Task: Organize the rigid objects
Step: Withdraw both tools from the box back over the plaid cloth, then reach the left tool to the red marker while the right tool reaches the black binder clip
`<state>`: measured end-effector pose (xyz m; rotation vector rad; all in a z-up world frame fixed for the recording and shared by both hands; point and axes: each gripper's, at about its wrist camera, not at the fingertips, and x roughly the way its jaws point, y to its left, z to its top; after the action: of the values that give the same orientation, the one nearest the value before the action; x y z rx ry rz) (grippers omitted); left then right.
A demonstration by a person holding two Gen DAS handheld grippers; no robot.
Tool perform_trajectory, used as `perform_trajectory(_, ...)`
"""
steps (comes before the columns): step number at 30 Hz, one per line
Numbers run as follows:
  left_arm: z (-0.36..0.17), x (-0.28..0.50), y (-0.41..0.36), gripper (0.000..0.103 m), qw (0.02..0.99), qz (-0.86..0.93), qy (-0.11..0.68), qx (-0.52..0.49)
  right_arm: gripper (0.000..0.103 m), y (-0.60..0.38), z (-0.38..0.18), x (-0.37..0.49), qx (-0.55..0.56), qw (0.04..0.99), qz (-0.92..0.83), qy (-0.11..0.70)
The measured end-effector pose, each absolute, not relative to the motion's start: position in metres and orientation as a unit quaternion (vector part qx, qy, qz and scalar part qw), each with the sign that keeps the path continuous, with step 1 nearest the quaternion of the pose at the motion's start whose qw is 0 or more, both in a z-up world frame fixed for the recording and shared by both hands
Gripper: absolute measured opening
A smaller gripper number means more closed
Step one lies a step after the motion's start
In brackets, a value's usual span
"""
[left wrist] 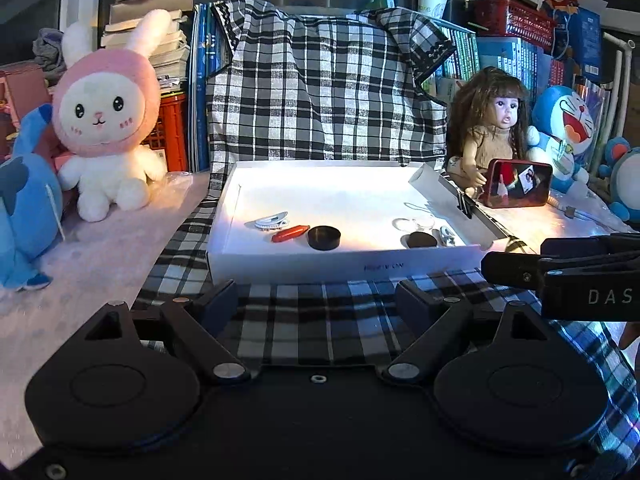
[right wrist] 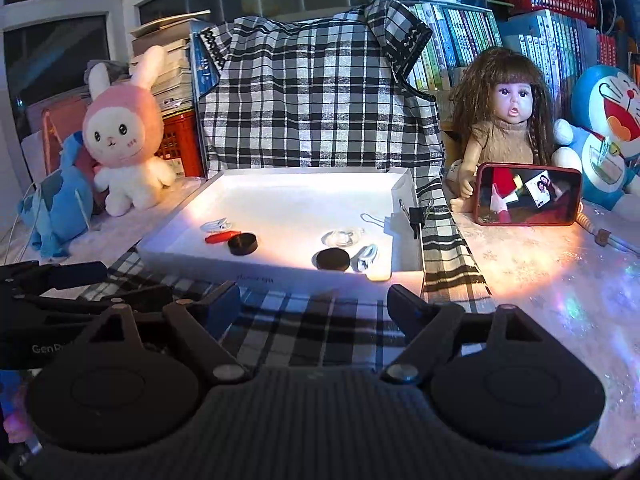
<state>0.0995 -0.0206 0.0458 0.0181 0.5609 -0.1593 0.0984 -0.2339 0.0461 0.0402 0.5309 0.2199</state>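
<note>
Grippers (left wrist: 316, 300) apart, seemingly empty

At the table's far left corner you have a pink-hooded rabbit plush (left wrist: 106, 120) beside a blue plush (left wrist: 24, 196), while along the far right edge a long-haired doll (right wrist: 506, 120) sits behind a red-cased phone (right wrist: 528, 195), next to a blue cat plush (right wrist: 608, 128), before shelved books (right wrist: 452, 36).
</note>
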Motion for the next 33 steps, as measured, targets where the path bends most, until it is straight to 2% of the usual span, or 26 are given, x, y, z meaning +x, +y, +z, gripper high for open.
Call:
perform_trajectory(7, 0.033, 0.078, -0.020, 0.085, 0.957, -0.076, 0.279, -0.014, 0.089, -0.234, 0.040, 0.076, 0.014, 0.961, 0.114, 0.253)
perform_trajectory(28, 0.013, -0.009, -0.039, 0.085, 0.963, -0.087, 0.252, 0.037, 0.092, -0.248, 0.017, 0.001, -0.052, 0.968, 0.114, 0.218)
perform_trajectory(31, 0.011, -0.018, -0.036, 0.082, 0.962, -0.094, 0.254, 0.031, 0.092, -0.250, 0.012, -0.005, -0.058, 0.967, 0.114, 0.220)
perform_trajectory(33, 0.008, -0.023, -0.034, 0.075, 0.960, -0.096, 0.261, 0.028, 0.092, -0.250, 0.008, -0.008, -0.062, 0.966, 0.113, 0.223)
